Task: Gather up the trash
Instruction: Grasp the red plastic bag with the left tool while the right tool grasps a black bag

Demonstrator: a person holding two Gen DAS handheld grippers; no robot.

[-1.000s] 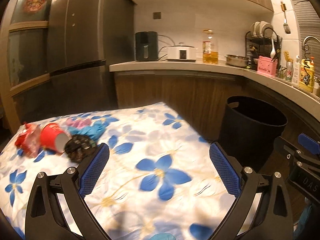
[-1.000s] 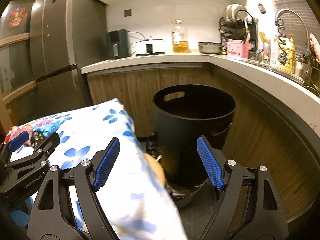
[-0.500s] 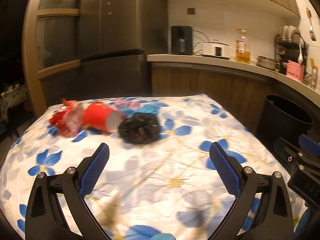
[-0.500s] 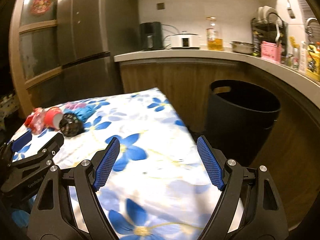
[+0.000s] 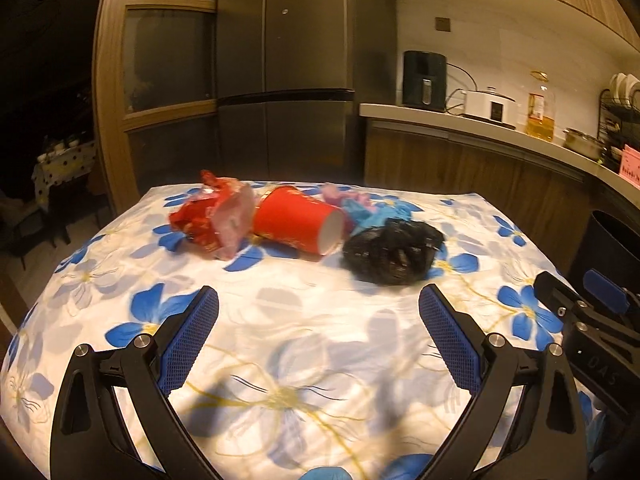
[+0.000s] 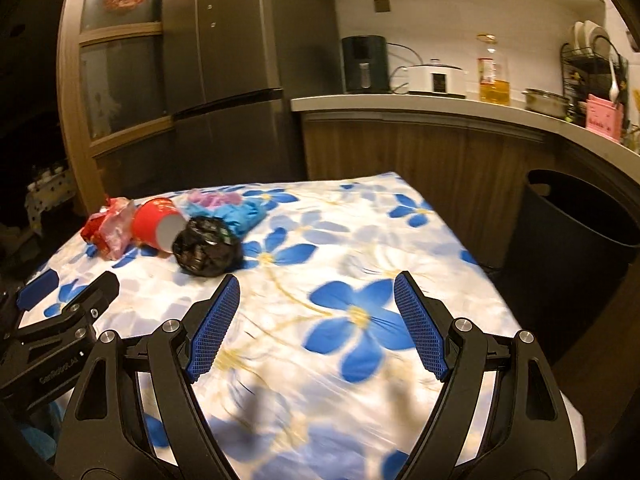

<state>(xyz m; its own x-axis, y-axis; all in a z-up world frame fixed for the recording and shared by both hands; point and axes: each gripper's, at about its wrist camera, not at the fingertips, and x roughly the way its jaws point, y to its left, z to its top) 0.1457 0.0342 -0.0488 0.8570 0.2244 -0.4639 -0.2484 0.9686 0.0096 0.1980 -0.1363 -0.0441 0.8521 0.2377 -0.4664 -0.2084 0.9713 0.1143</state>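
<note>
Trash sits in a loose cluster at mid-left of both views, on the flowered tablecloth (image 5: 304, 344): a crumpled red wrapper (image 5: 208, 216), a red paper cup (image 5: 298, 220) tipped on its side with its mouth toward me, a wadded black bag (image 5: 394, 254), and blue and pink scraps (image 5: 372, 208) behind them. All of it lies well apart from my fingers.

Both of my tools hang empty above the cloth. My left gripper (image 5: 318, 336) has its jaws spread wide with nothing between them, and my right gripper (image 6: 316, 324) is spread just as wide, over a blue flower print.

Risks, as I judge them: the cup is round and lying down, so a nudge from one pad could roll it off the far edge. The pieces touch each other, so closing on the black bag may drag the cup or wrapper along. The cloth is soft and could bunch into my pads if I come in too low.

At right of the right wrist view stands the black bin (image 6: 576, 232), beside the table; what shows of its inside is dark, and I cannot tell what it holds.
</note>
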